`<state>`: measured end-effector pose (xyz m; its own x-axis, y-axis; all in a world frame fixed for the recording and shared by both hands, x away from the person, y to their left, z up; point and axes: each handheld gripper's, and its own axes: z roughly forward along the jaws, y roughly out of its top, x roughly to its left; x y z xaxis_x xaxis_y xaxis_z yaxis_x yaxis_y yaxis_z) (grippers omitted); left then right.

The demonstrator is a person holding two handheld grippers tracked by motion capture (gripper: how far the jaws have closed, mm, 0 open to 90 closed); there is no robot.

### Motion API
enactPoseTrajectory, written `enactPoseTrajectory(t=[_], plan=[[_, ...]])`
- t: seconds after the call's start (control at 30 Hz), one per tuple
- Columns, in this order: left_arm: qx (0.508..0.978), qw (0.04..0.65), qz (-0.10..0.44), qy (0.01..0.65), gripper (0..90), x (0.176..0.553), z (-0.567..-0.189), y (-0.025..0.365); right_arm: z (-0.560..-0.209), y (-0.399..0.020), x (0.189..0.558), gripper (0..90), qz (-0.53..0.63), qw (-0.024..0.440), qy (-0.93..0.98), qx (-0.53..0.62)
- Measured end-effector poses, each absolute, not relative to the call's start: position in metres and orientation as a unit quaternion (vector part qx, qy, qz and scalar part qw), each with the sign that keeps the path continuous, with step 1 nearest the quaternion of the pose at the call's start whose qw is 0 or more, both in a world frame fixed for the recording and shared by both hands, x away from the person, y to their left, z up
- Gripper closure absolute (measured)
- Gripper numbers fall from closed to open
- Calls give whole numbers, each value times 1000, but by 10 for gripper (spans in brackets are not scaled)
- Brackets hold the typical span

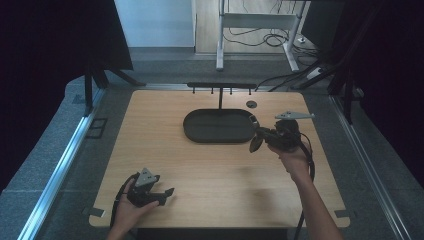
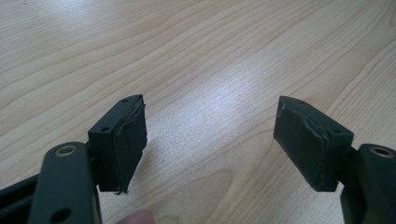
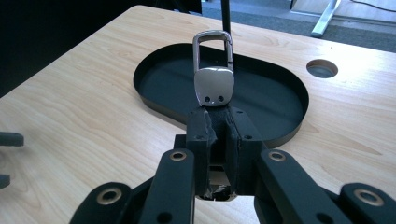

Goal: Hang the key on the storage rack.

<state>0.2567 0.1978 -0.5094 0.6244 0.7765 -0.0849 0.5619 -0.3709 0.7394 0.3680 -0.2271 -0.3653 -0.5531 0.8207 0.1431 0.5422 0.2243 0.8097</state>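
Note:
My right gripper (image 3: 219, 122) is shut on the dark strap of a silver metal key clip (image 3: 214, 70), whose loop sticks out past the jaws. It hovers just off the right end of a black oval tray (image 3: 275, 102), pointing at it. In the high view, the right gripper (image 1: 263, 136) is at the tray's (image 1: 200, 127) right rim, with the clip (image 1: 255, 144) dark at its tip. My left gripper (image 1: 167, 192) rests near the table's front left. Its jaws (image 2: 210, 135) stand wide open over bare wood, with nothing between them.
A thin black post with a crossbar of hooks (image 1: 220, 86) rises from the back of the tray; the post (image 3: 226, 16) stands just behind the clip. A round cable hole (image 1: 251, 104) sits in the tabletop behind the tray. Dark panels flank the table.

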Motion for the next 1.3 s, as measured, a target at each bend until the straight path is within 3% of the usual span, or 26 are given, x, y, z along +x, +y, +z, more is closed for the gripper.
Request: enactPoseTrajectory(t=[1.3], plan=[[814, 385, 139, 411, 261, 257, -509, 200, -376, -209, 422, 809, 436, 192, 731, 489]])
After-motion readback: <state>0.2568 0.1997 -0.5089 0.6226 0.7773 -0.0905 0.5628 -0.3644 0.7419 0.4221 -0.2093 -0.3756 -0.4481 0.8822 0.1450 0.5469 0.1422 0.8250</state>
